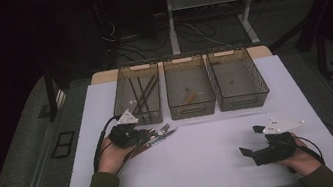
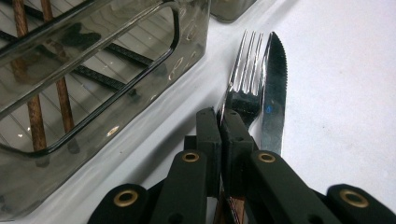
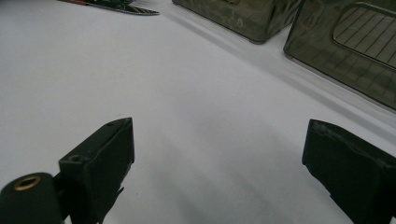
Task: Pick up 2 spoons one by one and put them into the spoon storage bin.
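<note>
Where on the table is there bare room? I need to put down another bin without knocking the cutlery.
Free: the white table between the left gripper and the open right gripper, in front of the middle bin and right bin. Crowded: in front of the left bin, where the left gripper clamps a fork beside a knife.

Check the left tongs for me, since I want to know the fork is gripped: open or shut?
Shut on the fork: the left tongs have both pads pressed against its handle, with the knife lying alongside.
</note>
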`<state>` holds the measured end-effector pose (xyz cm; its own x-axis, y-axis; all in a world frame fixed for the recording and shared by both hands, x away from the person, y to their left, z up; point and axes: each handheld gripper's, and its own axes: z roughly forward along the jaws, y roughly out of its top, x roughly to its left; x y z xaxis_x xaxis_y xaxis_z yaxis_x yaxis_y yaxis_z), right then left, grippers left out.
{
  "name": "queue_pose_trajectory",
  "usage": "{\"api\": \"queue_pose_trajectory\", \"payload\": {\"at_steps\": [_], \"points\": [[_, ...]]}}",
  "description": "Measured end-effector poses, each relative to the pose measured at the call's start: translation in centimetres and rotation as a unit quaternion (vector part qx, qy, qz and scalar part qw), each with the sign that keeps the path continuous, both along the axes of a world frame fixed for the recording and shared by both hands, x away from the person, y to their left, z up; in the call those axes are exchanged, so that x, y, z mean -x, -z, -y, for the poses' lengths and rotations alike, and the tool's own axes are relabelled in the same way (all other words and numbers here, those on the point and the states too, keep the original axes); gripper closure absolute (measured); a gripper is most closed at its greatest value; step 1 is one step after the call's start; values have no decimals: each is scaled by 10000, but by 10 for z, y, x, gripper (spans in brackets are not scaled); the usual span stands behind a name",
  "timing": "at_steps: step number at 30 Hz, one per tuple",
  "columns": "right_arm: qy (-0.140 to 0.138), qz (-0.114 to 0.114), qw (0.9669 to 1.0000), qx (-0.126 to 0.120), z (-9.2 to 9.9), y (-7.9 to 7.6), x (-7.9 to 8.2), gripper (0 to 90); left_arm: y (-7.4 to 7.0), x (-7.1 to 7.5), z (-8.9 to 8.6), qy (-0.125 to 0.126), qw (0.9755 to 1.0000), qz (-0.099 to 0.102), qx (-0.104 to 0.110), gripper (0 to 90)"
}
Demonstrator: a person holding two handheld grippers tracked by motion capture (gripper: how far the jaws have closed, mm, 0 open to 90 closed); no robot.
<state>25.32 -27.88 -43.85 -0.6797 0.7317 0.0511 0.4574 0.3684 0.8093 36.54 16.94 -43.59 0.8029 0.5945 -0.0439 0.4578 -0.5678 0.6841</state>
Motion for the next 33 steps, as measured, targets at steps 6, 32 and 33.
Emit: {"api": "queue_pose_trajectory", "payload": {"at_steps": [6, 32, 33], "points": [[0, 2, 10000, -1, 0, 0, 0, 94, -1, 0, 0, -24, 10000, -20, -3, 874], [-5, 3, 10000, 6, 0, 0, -1, 94, -31, 6, 13, -135, 9989, 281, 345, 874], [-2, 6, 10000, 2, 0, 0, -1, 94, -33, 6, 14, -110, 9988, 270, 406, 875]]}}
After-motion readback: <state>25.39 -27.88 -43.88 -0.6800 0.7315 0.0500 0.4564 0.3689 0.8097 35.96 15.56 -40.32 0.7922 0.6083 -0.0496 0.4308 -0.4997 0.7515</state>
